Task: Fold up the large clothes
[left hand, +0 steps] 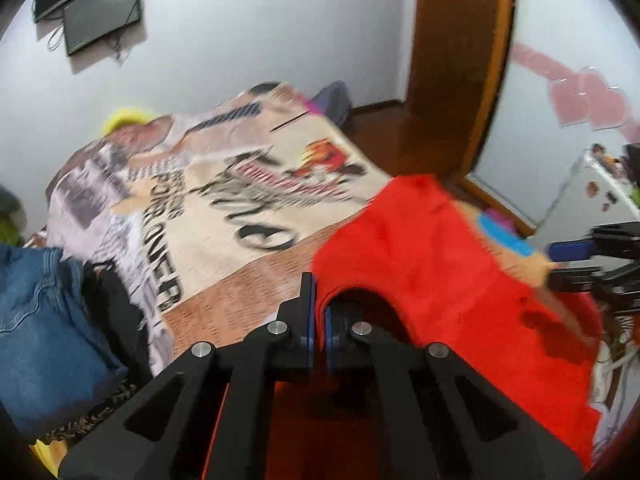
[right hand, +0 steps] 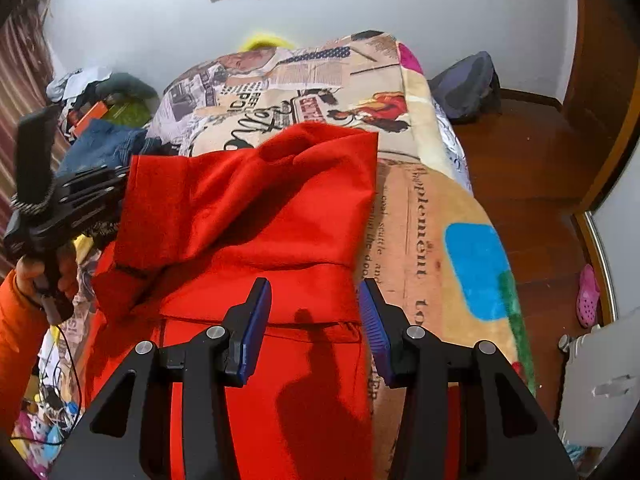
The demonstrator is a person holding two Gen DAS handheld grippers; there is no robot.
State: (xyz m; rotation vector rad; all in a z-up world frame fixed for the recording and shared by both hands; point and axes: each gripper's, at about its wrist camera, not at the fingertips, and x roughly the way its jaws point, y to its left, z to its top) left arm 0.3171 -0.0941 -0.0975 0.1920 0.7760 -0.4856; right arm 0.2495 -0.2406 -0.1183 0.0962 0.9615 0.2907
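A large red garment (right hand: 256, 208) lies on the bed, its near part flat and its far part raised in a loose fold. My left gripper (left hand: 318, 292) is shut on an edge of the red garment (left hand: 440, 264) and holds that edge off the bed. In the right wrist view the left gripper (right hand: 116, 190) is at the left, held by a hand in an orange sleeve. My right gripper (right hand: 314, 296) hovers open above the flat red cloth, its blue pads (right hand: 256, 320) well apart and touching nothing. It also shows at the right edge of the left wrist view, the right gripper (left hand: 560, 266).
The bed carries a printed newspaper-pattern blanket (right hand: 432, 216). Blue jeans (left hand: 36, 320) and dark clothes are piled at the bed's left side. A wooden floor (right hand: 532, 168) runs along the right, with a dark backpack (right hand: 468, 88), a pink shoe (right hand: 588, 296) and a white appliance (right hand: 600, 384).
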